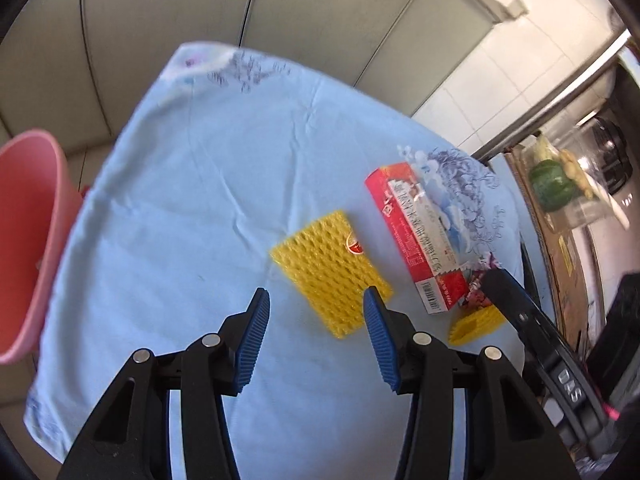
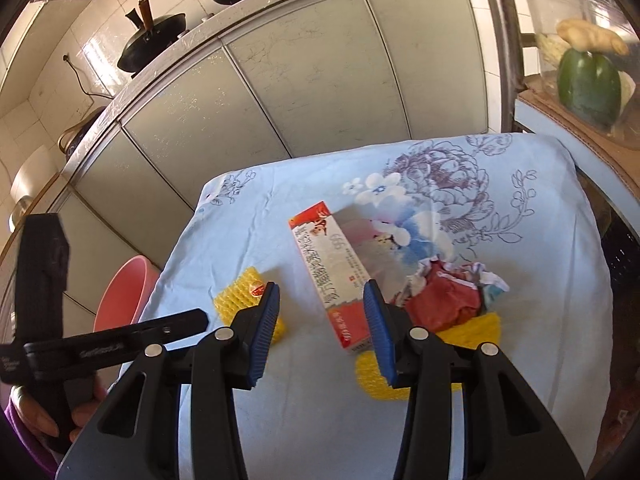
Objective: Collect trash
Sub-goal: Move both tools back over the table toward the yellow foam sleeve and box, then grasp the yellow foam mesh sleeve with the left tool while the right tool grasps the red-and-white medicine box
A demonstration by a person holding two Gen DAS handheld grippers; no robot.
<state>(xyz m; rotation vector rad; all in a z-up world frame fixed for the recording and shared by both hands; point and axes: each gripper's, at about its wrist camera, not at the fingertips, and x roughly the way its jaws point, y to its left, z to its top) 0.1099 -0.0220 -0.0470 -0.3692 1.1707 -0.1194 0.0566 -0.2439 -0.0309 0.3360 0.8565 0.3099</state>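
A table under a light blue flowered cloth (image 1: 192,184) carries the trash. A yellow foam net (image 1: 328,272) lies just beyond my left gripper (image 1: 317,294), which is open and holds nothing. To its right are a red and white carton (image 1: 420,236), a crumpled red wrapper (image 1: 480,284) and a second yellow net (image 1: 476,322). In the right wrist view my right gripper (image 2: 322,287) hovers open and empty over the near end of the carton (image 2: 332,276). The crumpled wrapper (image 2: 448,300) rests on the second net (image 2: 472,332) to the right. The first net (image 2: 248,300) is partly hidden by the left finger.
A pink bin (image 1: 28,248) stands off the table's left edge, also seen as the pink bin (image 2: 124,296). Grey cabinet doors (image 2: 304,80) rise behind the table. A green vegetable (image 2: 588,84) sits on a cardboard-covered surface at the right. A hand (image 2: 40,412) holds the other tool.
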